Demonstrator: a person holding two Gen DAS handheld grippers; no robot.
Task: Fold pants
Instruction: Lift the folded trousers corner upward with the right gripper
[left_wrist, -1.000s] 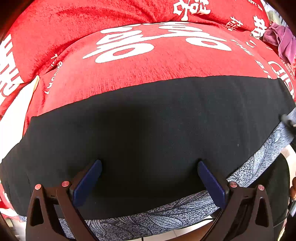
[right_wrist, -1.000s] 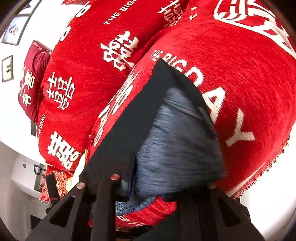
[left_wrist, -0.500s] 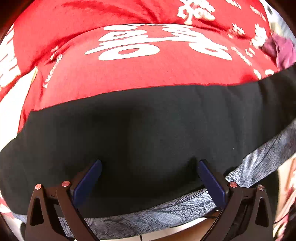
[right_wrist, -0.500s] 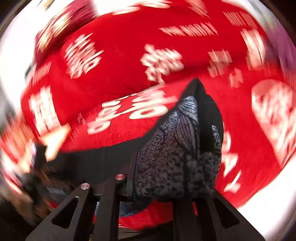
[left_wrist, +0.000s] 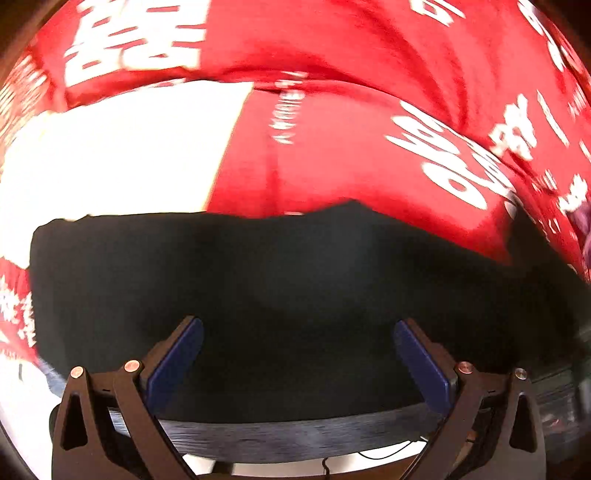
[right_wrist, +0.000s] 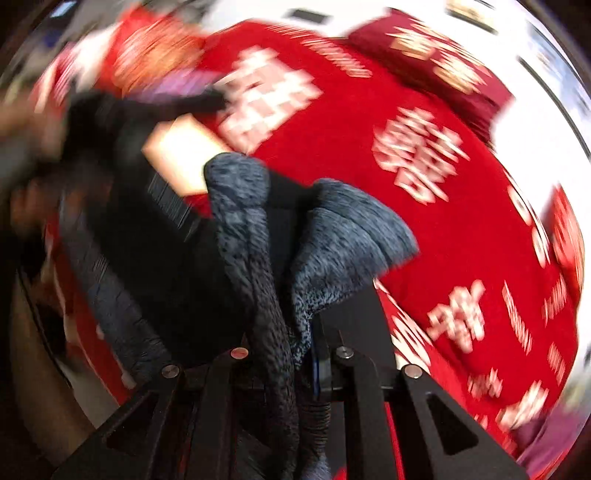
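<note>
**Pants clamped in right gripper, left gripper spread above black fabric**

Right gripper (right_wrist: 295, 354): the jaws are closed on a bunched fold of the pants (right_wrist: 258, 236). Grey speckled fabric and black fabric rise together from between the fingers and spread ahead of and to the left of the gripper. A strip of blue pad is visible at the clamping line, tight against the cloth. The jaws closed further within the last second and have since held steady, with the fabric between them throughout. The view is heavily blurred.

Left gripper (left_wrist: 295, 354): the jaws stand wide apart. Both blue pads (left_wrist: 173, 362) are fully exposed, and neither presses on anything. The black panel of the pants (left_wrist: 295, 273) lies directly beyond and between the fingers, filling the lower half of the view; whether the fingertips touch it cannot be told. A grey patterned edge of the garment runs across just behind the pads.

Surroundings: a red cover with white lettering (left_wrist: 332, 155) lies ahead of the left gripper, beyond the far edge of the black panel. The same red cover (right_wrist: 424, 184) lies ahead of and to the right of the right gripper. A purple cloth (right_wrist: 184, 79) sits far ahead to the left.
</note>
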